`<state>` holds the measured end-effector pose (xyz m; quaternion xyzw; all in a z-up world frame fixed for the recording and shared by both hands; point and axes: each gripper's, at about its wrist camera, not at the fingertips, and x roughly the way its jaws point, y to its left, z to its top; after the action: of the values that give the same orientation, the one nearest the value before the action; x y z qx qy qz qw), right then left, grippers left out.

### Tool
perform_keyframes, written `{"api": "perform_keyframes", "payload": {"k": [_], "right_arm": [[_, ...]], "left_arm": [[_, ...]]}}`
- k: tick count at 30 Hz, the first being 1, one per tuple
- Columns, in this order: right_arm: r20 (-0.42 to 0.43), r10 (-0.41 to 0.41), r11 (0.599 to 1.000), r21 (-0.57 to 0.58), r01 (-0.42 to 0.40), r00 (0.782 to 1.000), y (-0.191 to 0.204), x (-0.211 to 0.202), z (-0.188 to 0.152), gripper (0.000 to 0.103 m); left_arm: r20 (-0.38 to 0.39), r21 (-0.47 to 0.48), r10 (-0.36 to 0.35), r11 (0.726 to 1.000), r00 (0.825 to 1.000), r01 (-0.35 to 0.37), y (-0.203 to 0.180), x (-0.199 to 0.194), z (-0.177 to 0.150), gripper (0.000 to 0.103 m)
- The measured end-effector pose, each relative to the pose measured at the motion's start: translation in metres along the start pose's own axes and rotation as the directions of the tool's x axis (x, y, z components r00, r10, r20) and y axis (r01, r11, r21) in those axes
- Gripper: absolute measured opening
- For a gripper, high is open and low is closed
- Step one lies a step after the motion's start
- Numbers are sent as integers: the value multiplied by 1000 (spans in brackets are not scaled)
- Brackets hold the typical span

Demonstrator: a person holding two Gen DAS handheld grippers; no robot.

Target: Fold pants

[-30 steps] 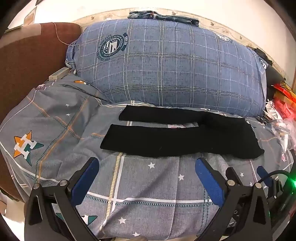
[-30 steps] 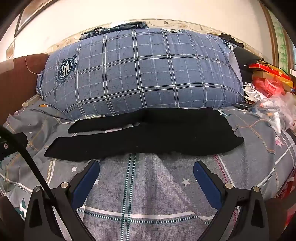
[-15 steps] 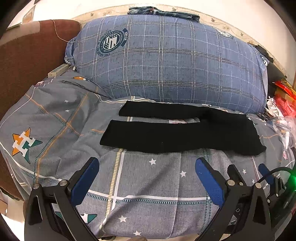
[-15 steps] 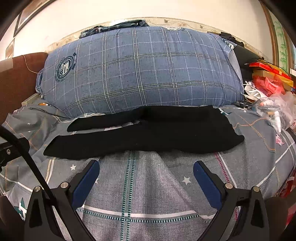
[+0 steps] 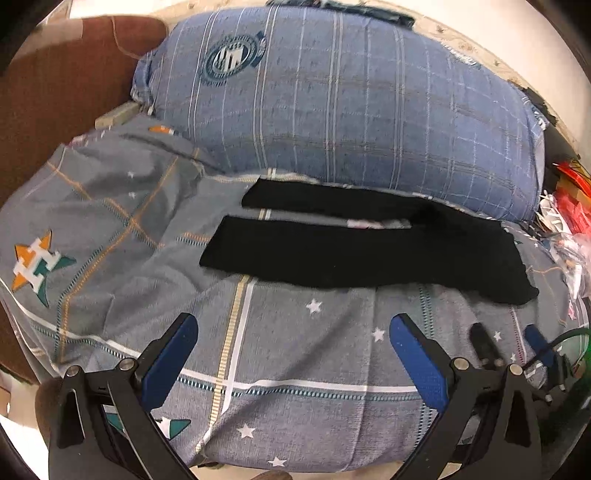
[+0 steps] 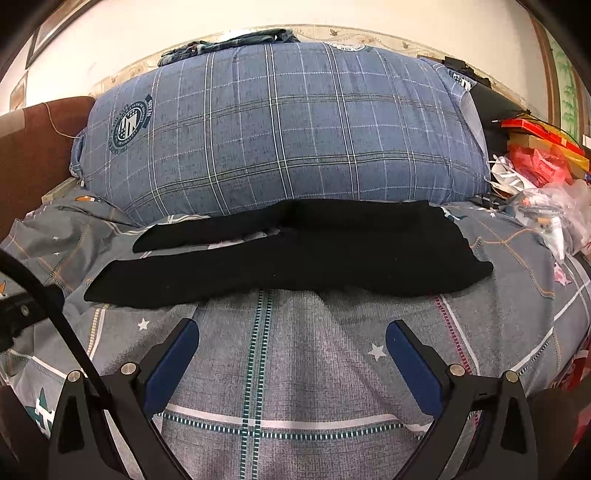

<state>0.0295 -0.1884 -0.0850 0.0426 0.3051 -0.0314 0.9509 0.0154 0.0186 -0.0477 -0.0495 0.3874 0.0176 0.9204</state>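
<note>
Both grippers idle, jaws spread wide, nothing held: left gripper point(image 5: 291, 325), right gripper point(image 6: 291, 330); black pants point(image 6: 295, 254) lie flat across grey star-print bedsheet point(image 6: 295, 369), legs parted pointing left, waist right, far edge touching blue plaid pillow point(image 6: 280, 125); both grippers short of pants.

wall point(image 6: 406, 22): pale cream, patterned border strip along its foot | bed point(image 6: 295, 369): grey checked sheet with stars | bolster point(image 6: 295, 129): big blue plaid, lay against the wall | headboard point(image 5: 55, 92): brown, at left | clutter point(image 6: 535, 162): red bags and boxes, at right
</note>
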Motion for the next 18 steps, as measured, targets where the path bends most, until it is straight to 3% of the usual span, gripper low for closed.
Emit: {"api": "perform_keyframes", "payload": {"k": [5, 11, 13, 18], "right_arm": [[25, 18, 1000, 21, -18, 1000, -7, -3, 10, 103], [76, 178, 973, 136, -187, 981, -21, -4, 35, 103], [72, 200, 969, 135, -208, 977, -18, -1, 45, 103], [55, 222, 960, 165, -228, 974, -18, 11, 76, 89]], "left_arm": [[-49, -20, 16, 1000, 999, -17, 12, 22, -7, 103], [-120, -64, 12, 998, 993, -20, 24, 53, -8, 103], [-130, -67, 16, 997, 991, -24, 24, 62, -6, 103], [-173, -55, 13, 998, 985, -23, 18, 86, -3, 103]]}}
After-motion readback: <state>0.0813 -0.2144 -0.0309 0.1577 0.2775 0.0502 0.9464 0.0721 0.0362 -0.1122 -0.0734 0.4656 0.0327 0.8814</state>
